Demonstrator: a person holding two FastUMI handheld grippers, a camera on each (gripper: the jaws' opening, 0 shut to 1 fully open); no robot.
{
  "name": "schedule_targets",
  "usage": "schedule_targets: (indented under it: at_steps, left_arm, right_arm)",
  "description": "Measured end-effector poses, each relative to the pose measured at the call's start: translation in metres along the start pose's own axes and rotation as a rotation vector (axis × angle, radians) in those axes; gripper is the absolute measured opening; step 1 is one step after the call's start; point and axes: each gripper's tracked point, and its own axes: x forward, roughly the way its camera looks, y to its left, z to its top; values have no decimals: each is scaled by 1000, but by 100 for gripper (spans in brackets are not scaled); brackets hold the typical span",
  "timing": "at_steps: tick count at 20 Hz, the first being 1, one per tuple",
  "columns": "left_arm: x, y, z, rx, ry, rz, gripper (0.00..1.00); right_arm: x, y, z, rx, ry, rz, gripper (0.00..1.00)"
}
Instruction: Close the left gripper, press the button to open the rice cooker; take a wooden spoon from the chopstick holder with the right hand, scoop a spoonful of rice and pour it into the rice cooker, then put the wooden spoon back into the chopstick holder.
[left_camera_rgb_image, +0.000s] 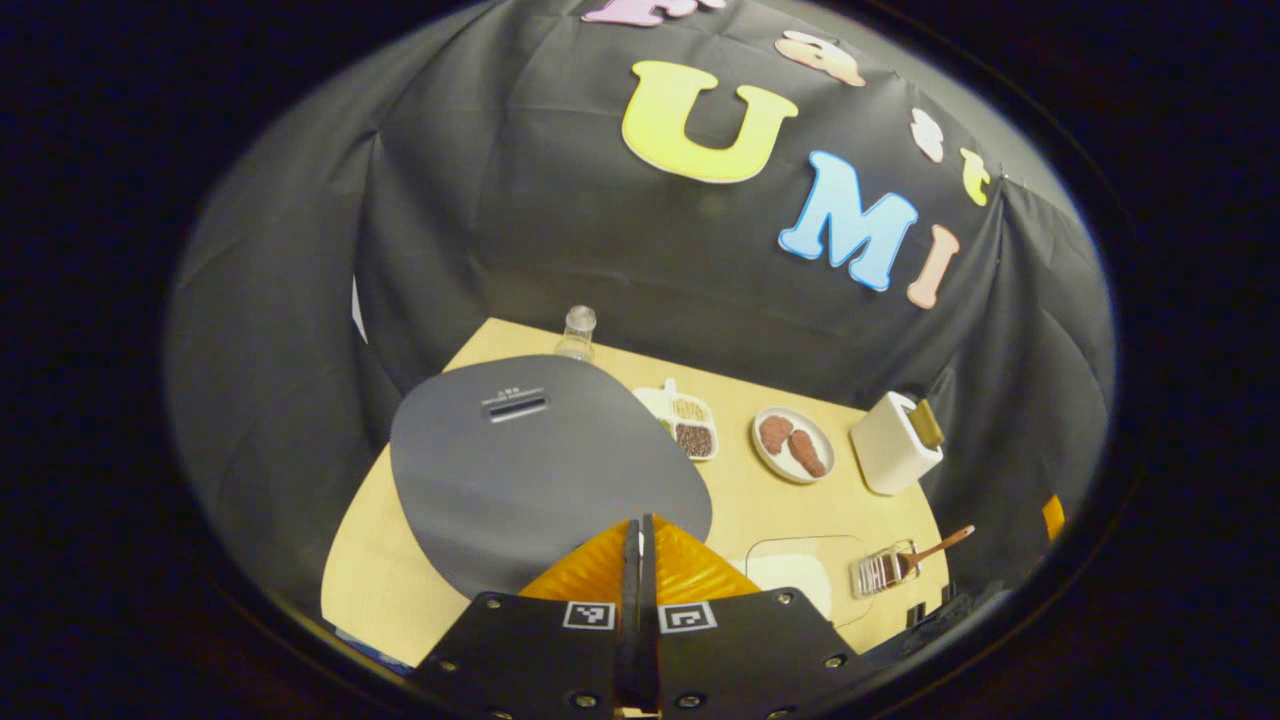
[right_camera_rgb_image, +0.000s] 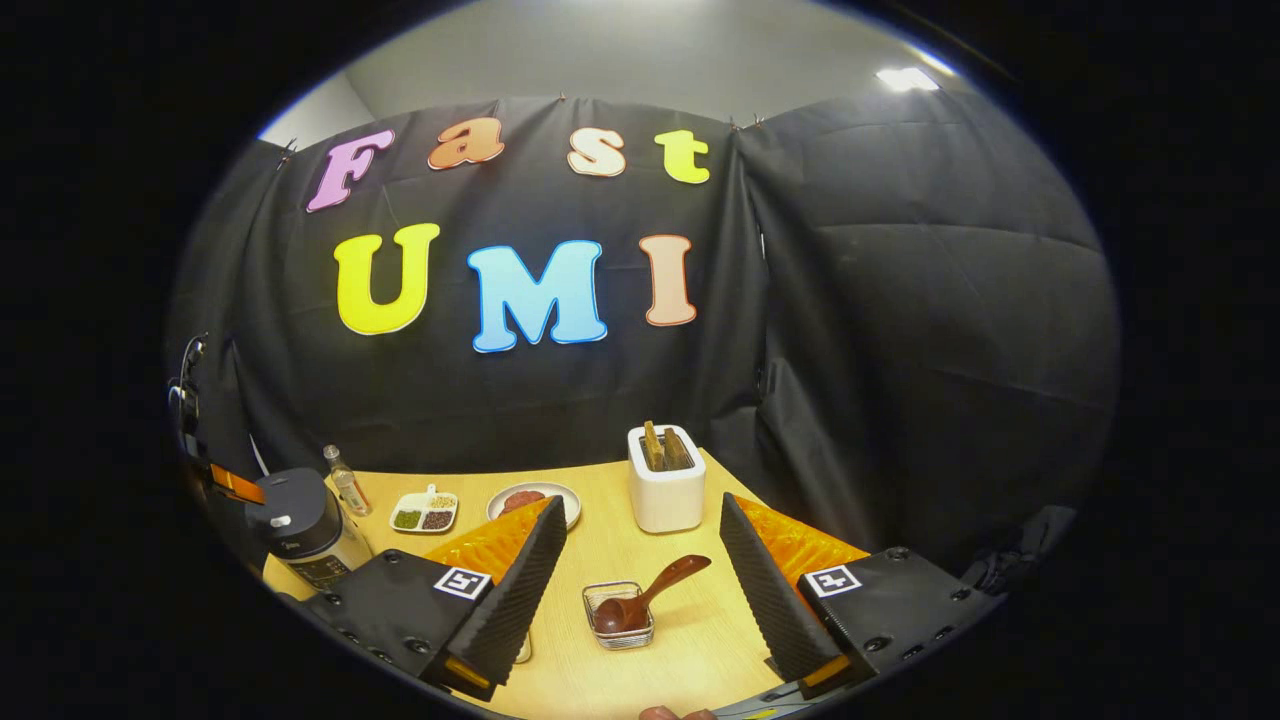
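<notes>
The worktop (right_camera_rgb_image: 690, 620) carried the rice cooker (left_camera_rgb_image: 530, 465) at its left edge, lid down. The left claw (left_camera_rgb_image: 640, 560) hung above the cooker with fingers pressed together, gripping nothing. The right claw (right_camera_rgb_image: 640, 590) stood wide over the chopstick holder (right_camera_rgb_image: 619, 615) near the front edge, where the wooden spoon (right_camera_rgb_image: 650, 595) leaned out.

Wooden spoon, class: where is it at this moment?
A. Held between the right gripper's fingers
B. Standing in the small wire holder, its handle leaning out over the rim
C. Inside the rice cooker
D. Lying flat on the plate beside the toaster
B. In the right gripper view the wooden spoon sits bowl-down in the wire holder, handle slanting up, while the right gripper stands open around it without touching.
</notes>
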Motion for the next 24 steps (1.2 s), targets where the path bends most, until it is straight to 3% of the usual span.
schedule_targets:
  at_steps: [9, 14, 15, 17, 18, 19, 24]
  left_arm:
    - [28, 7, -12, 136, 40, 78, 1]
    - [29, 7, -21, 109, 62, 66, 2]
    - [28, 8, -22, 99, 65, 64, 2]
    - [27, 9, -24, 102, 72, 62, 2]
    - [29, 11, -26, 113, 85, 63, 2]
    - [29, 9, -27, 122, 82, 64, 2]
    - [30, 7, -27, 109, 76, 63, 2]
  right_arm:
    - [27, 1, -2, 18, 14, 20, 98]
    - [41, 1, -8, 25, 33, 24, 98]
    - [42, 2, -8, 29, 36, 26, 93]
    - [45, 3, -10, 29, 41, 30, 93]
    - [46, 4, -11, 28, 42, 32, 98]
    - [46, 5, -11, 27, 43, 34, 93]
    - [44, 5, -15, 24, 52, 36, 98]
